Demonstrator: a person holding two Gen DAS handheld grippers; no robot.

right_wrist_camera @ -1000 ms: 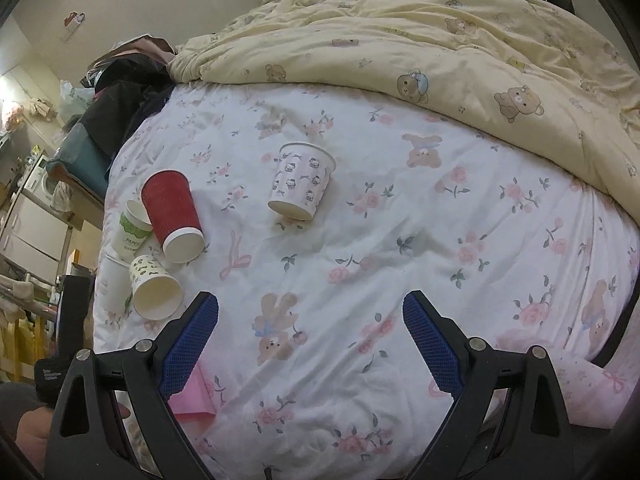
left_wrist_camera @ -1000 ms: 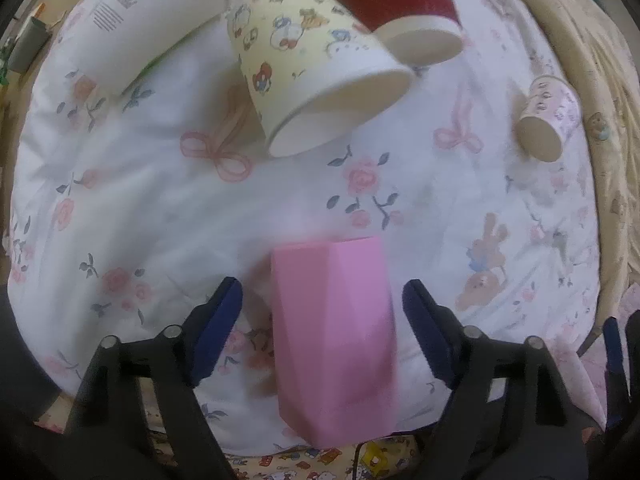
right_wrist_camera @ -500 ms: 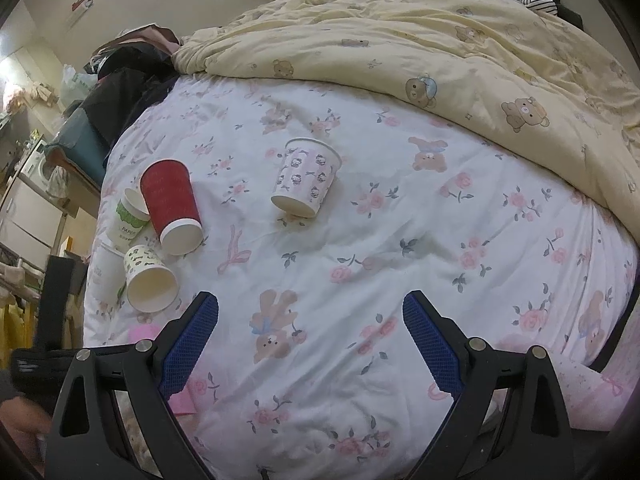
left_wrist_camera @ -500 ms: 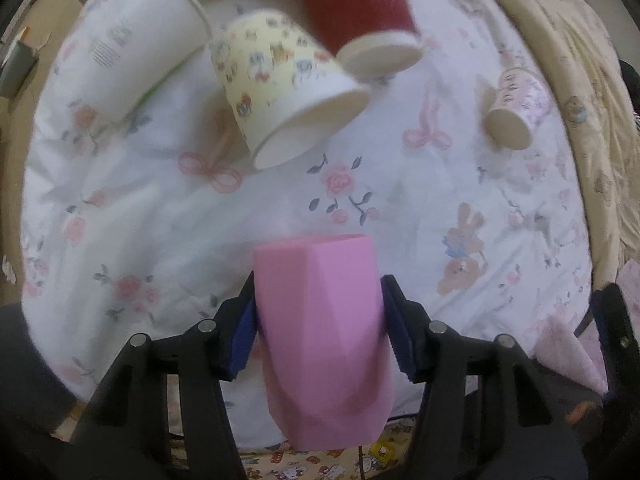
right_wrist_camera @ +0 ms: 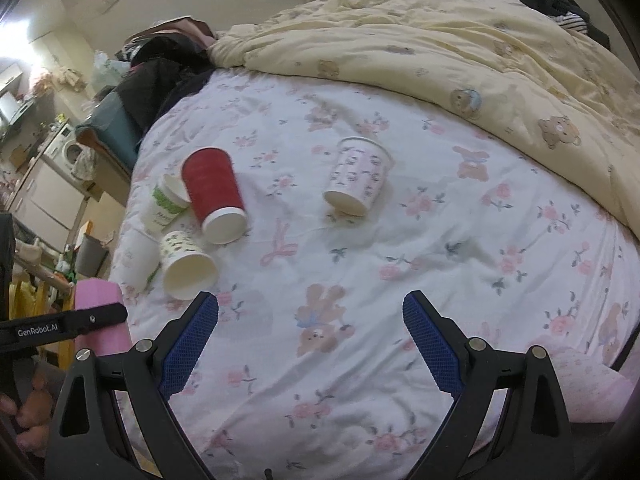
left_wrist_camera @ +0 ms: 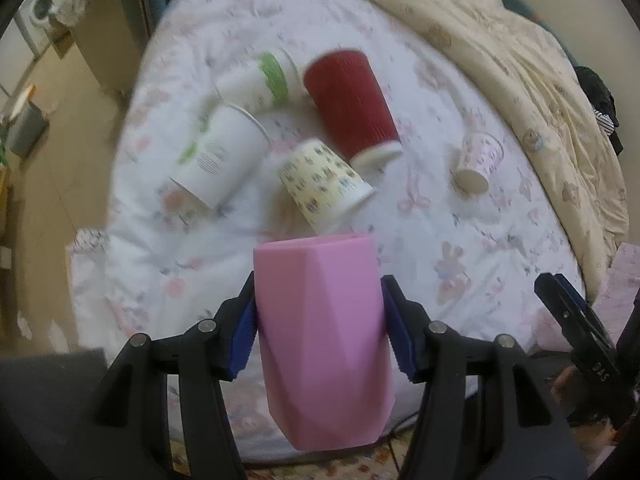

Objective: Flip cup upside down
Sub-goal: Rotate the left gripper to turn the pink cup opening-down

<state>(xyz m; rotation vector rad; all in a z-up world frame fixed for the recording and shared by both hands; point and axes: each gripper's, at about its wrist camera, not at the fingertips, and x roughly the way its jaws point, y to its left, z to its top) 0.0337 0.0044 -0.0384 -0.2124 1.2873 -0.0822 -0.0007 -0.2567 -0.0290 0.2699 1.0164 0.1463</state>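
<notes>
A pink faceted cup (left_wrist_camera: 320, 332) is clamped between the blue pads of my left gripper (left_wrist_camera: 318, 320), held above the near edge of the bed, its mouth end pointing away from the camera. It also shows in the right wrist view (right_wrist_camera: 98, 316) at the far left, with the left gripper's black body across it. My right gripper (right_wrist_camera: 310, 344) is open and empty above the floral sheet (right_wrist_camera: 400, 248).
Several paper cups lie on their sides on the sheet: a red one (left_wrist_camera: 352, 104), a yellow patterned one (left_wrist_camera: 324, 188), two white-and-green ones (left_wrist_camera: 220, 152), and a small pink-patterned one (left_wrist_camera: 478, 164). A yellow quilt (right_wrist_camera: 460, 48) covers the far side. The bed edge drops off at left.
My left gripper closed on the pink cup and lifted it up and back from the bed. The right gripper drifted slightly and stayed open.
</notes>
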